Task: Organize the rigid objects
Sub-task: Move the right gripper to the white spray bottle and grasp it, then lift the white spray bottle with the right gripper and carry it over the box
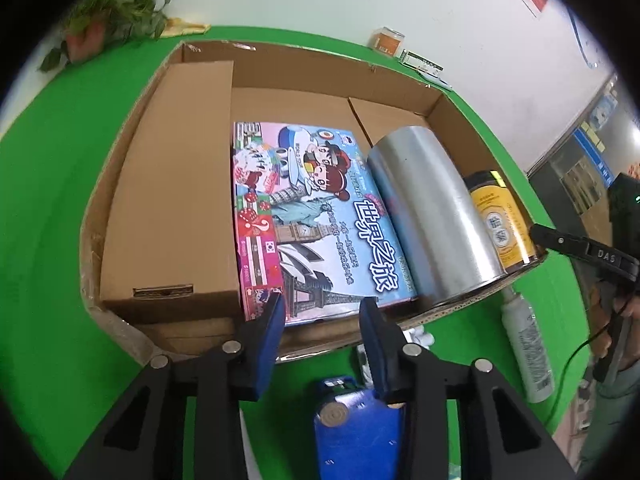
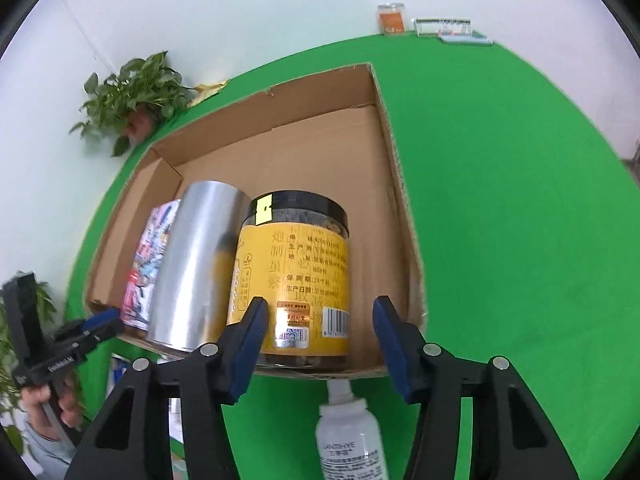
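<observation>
An open cardboard box (image 1: 304,68) (image 2: 404,184) on the green table holds a plain brown carton (image 1: 172,192), a colourful board game box (image 1: 316,216) (image 2: 148,264), a silver cylinder (image 1: 432,216) (image 2: 192,264) and a yellow-labelled jar with a black lid (image 1: 500,216) (image 2: 296,276), side by side. My left gripper (image 1: 322,312) is open and empty above the box's near edge. My right gripper (image 2: 320,320) is open and empty, just in front of the jar. A white spray bottle (image 1: 528,352) (image 2: 348,436) lies on the table outside the box's near wall.
A blue device (image 1: 356,428) lies on the table under my left gripper. A potted plant (image 1: 116,12) (image 2: 132,104) stands at the back left. A small orange jar (image 1: 386,42) (image 2: 392,18) and a clear case (image 1: 422,62) (image 2: 444,26) sit by the far wall.
</observation>
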`<action>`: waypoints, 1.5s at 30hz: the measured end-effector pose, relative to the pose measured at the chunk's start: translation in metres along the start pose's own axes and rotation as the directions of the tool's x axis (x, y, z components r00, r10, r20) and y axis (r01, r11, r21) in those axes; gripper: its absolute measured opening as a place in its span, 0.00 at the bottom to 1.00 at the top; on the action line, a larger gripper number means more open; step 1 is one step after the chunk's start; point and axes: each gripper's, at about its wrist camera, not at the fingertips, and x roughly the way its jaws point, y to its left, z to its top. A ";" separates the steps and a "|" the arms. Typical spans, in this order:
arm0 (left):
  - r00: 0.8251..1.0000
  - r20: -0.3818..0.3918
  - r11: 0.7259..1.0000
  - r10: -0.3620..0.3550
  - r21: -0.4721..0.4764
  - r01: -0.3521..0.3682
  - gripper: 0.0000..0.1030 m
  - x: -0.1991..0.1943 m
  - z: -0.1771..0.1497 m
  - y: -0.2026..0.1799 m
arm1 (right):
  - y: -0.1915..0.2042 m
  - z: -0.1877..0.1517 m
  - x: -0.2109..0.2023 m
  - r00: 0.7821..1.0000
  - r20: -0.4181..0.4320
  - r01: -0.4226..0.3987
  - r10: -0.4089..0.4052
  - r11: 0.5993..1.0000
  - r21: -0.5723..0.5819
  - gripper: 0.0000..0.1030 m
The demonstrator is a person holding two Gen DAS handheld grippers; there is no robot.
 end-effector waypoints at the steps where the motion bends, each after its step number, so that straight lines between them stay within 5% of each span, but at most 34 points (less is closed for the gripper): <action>1: 1.000 -0.006 1.000 -0.008 -0.006 0.008 0.36 0.004 0.002 0.000 | -0.002 0.000 0.000 1.000 -0.008 -0.020 0.020 1.000 -0.001 0.51; 4: 0.999 -0.022 1.000 -0.025 -0.014 0.025 0.36 0.003 0.002 -0.001 | 0.007 -0.004 0.005 0.997 -0.048 -0.069 0.067 0.997 -0.040 0.49; 8: 1.000 0.000 1.000 -0.008 0.011 0.008 0.36 0.001 0.004 -0.006 | 0.022 -0.009 0.005 0.999 -0.040 -0.033 0.028 0.993 -0.109 0.49; 12: 0.992 0.076 0.993 0.098 0.064 -0.103 0.36 -0.008 0.005 -0.017 | 0.016 -0.017 -0.019 0.998 -0.002 -0.056 0.056 0.991 -0.123 0.51; 14: 0.981 0.149 0.990 0.122 0.059 -0.131 0.36 -0.024 0.004 -0.023 | 0.019 -0.029 -0.047 0.997 0.060 -0.047 0.058 0.984 -0.175 0.76; 16: 0.958 0.241 0.984 0.155 0.046 -0.170 0.45 -0.046 -0.002 -0.036 | 0.018 -0.050 -0.085 0.980 0.194 0.000 0.041 0.978 -0.208 1.00; 17: 0.938 0.292 0.979 0.185 0.032 -0.203 0.67 -0.059 -0.006 -0.046 | 0.015 -0.061 -0.100 0.968 0.247 0.022 0.033 0.976 -0.217 1.00; 19: 0.891 0.403 0.974 0.209 -0.008 -0.225 0.89 -0.081 -0.018 -0.063 | 0.005 -0.085 -0.112 0.966 0.256 0.035 0.031 0.968 -0.250 0.99; 20: 0.869 0.458 0.979 0.186 -0.015 -0.202 0.89 -0.090 -0.026 -0.075 | 0.000 -0.097 -0.112 0.971 0.238 0.034 0.030 0.964 -0.262 0.99; 21: 0.870 0.472 0.986 0.144 0.002 -0.165 0.89 -0.094 -0.032 -0.089 | -0.006 -0.110 -0.108 0.975 0.219 0.034 0.026 0.964 -0.262 0.99; 23: 0.903 0.425 0.996 0.059 0.037 -0.083 0.89 -0.088 -0.038 -0.110 | -0.016 -0.131 -0.096 0.987 0.161 0.026 0.015 0.967 -0.252 0.95; 24: 0.935 0.354 0.999 0.013 0.034 -0.026 0.89 -0.074 -0.041 -0.123 | -0.021 -0.144 -0.085 0.993 0.120 0.012 0.018 0.968 -0.251 0.92; 26: 0.972 0.226 0.998 -0.069 0.022 0.066 0.89 -0.048 -0.044 -0.142 | -0.028 -0.160 -0.071 0.996 0.087 -0.002 0.023 0.973 -0.230 0.79; 27: 0.978 0.177 0.994 -0.110 0.023 0.107 0.89 -0.037 -0.045 -0.150 | -0.032 -0.169 -0.063 0.997 0.073 -0.003 0.019 0.978 -0.209 0.77; 30: 0.988 0.043 0.988 -0.151 0.031 0.150 0.89 0.003 -0.049 -0.178 | -0.039 -0.185 -0.045 0.999 0.042 0.011 -0.005 0.990 -0.144 0.47; 33: 0.989 -0.068 0.989 -0.134 0.052 0.138 0.89 0.031 -0.057 -0.197 | -0.042 -0.199 -0.044 0.998 0.052 0.029 -0.022 0.991 -0.128 0.42; 37: 0.969 -0.160 0.980 -0.189 0.037 0.197 0.88 0.055 -0.067 -0.211 | -0.048 -0.213 -0.054 0.999 0.045 0.000 0.004 0.996 -0.090 0.41; 42: 0.951 -0.273 0.980 -0.147 0.094 0.178 0.81 0.082 -0.080 -0.227 | -0.051 -0.249 -0.069 0.997 0.045 -0.056 0.058 0.998 -0.034 0.42; 45: 0.933 -0.310 0.974 -0.180 0.076 0.213 0.78 0.090 -0.083 -0.232 | -0.048 -0.261 -0.072 0.996 0.052 -0.072 0.073 0.997 -0.027 0.41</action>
